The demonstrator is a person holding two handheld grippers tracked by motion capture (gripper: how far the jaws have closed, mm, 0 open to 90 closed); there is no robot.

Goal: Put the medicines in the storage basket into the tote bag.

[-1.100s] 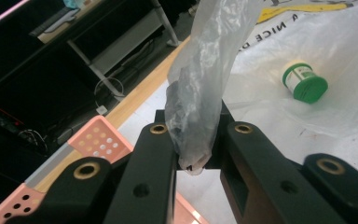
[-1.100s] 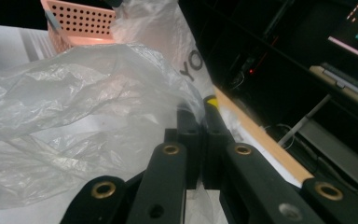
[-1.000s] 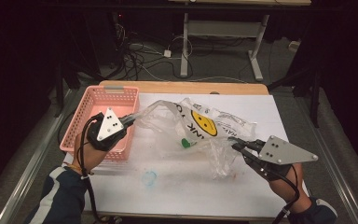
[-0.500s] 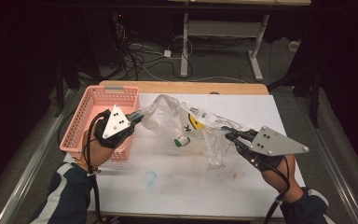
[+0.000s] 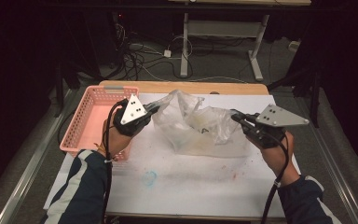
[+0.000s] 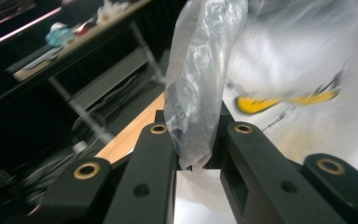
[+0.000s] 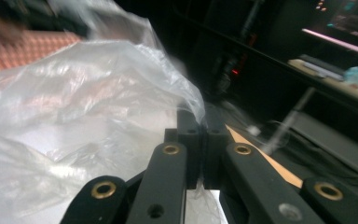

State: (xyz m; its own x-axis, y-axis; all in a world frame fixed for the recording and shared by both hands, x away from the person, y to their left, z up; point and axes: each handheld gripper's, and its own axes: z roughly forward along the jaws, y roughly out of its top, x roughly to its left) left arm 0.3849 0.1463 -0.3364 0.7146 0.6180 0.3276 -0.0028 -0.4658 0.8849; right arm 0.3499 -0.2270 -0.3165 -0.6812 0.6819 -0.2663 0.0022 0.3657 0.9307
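A clear plastic bag with a yellow print hangs stretched between my two grippers above the white table sheet. My left gripper is shut on the bag's left edge; in the left gripper view a twisted strip of the bag is pinched between the jaws of that gripper. My right gripper is shut on the bag's right edge, and the film runs off to the left from that gripper's closed jaws. What the bag holds is hidden by its folds.
A pink plastic basket stands at the table's left side, just behind my left hand. A small blue mark shows on the sheet near the front. Behind the table's wooden far edge lie cables and desk legs.
Both grippers have lifted and come closer together, and the bag has bunched up between them. The small bottle seen inside the bag earlier is now hidden in its folds.
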